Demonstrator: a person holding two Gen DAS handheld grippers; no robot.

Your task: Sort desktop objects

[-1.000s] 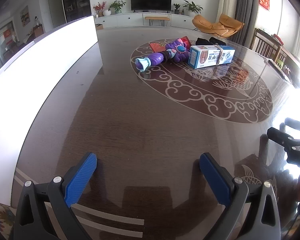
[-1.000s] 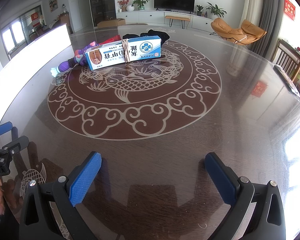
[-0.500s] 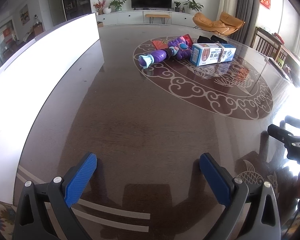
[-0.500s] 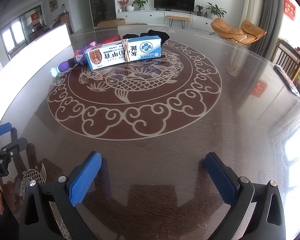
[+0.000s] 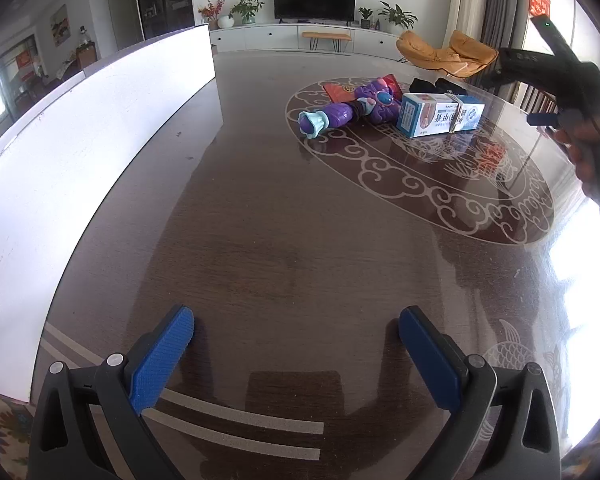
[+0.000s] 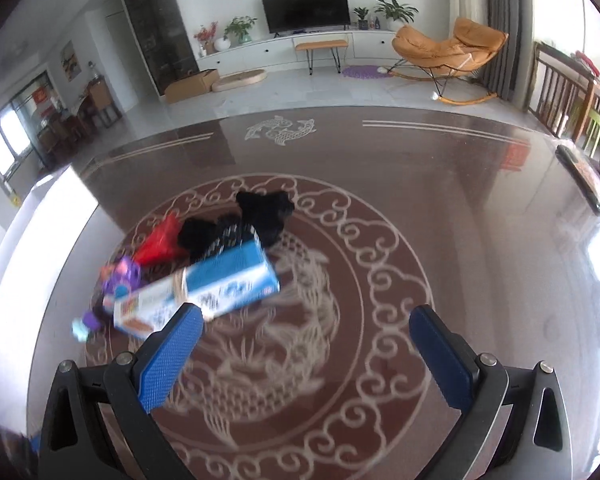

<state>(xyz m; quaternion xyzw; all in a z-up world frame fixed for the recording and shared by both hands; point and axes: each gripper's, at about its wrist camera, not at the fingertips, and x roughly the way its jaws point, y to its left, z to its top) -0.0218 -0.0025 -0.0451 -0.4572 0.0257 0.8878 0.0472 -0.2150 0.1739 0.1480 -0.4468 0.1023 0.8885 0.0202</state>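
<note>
A blue-and-white box (image 5: 440, 119) lies on the dark round table's middle pattern, with a purple toy (image 5: 352, 110), a red packet (image 5: 342, 91) and black cloth (image 5: 438, 86) beside it. My left gripper (image 5: 296, 336) is open and empty, low over the near table edge, far from them. My right gripper (image 6: 306, 336) is open and empty, raised above the table; the box (image 6: 204, 294) lies just ahead of its left finger. The toy (image 6: 118, 284), red packet (image 6: 158, 244) and black cloth (image 6: 260, 212) show behind the box. The right gripper's body (image 5: 572, 84) shows in the left wrist view.
A long white board (image 5: 80, 152) stands along the table's left side. A dark flat object (image 6: 580, 180) lies at the table's far right edge. Chairs and a TV cabinet stand beyond the table.
My right gripper has risen and moved forward over the table towards the box. My left gripper has shifted only slightly.
</note>
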